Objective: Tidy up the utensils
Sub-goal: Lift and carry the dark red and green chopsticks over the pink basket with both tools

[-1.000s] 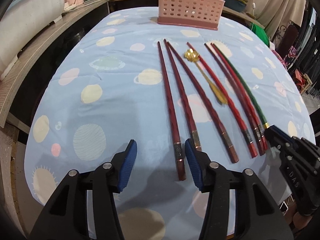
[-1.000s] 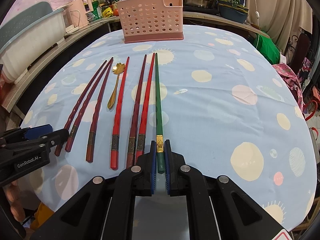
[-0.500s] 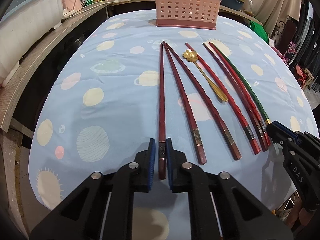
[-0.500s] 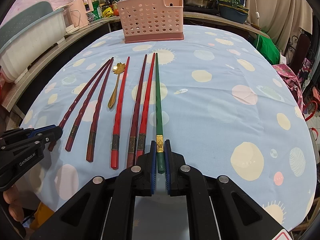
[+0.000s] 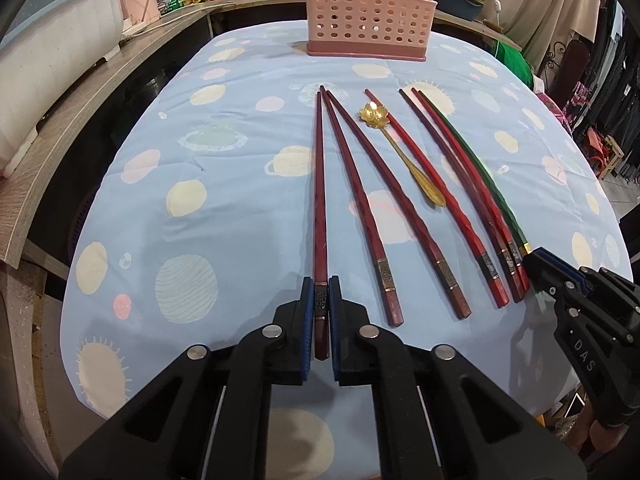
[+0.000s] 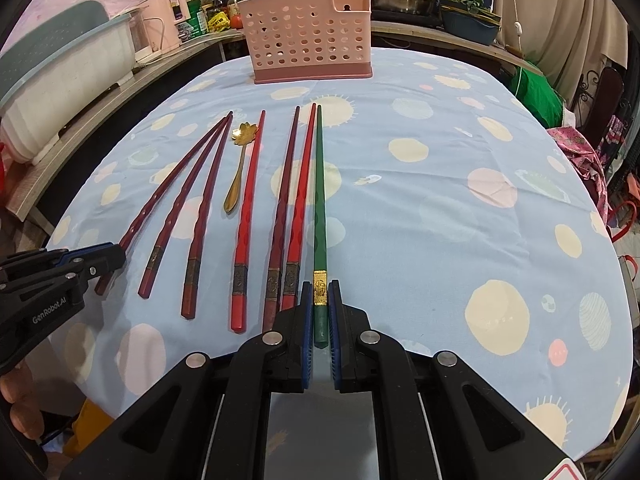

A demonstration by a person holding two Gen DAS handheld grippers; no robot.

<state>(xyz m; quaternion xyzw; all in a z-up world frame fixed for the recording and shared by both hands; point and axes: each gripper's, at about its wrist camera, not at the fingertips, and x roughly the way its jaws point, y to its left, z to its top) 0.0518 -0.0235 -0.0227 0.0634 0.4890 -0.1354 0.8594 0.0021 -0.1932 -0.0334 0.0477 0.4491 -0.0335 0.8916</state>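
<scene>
Left gripper (image 5: 320,304): fingers clamped on the butt of the dark red chopstick (image 5: 319,200), leftmost of the row.

Right gripper (image 6: 320,304): fingers clamped on the green chopstick (image 6: 319,200), rightmost.

Between them on the counter (image 6: 440,208): five more chopsticks and a gold spoon (image 6: 237,168).

Pink caddy (image 6: 310,36): at twelve o'clock, well apart.

Advice: lift both sticks level, tips clear of their neighbours, before carrying them towards the caddy.

The right gripper (image 5: 534,258) hides the green chopstick's (image 5: 472,160) butt end.
</scene>
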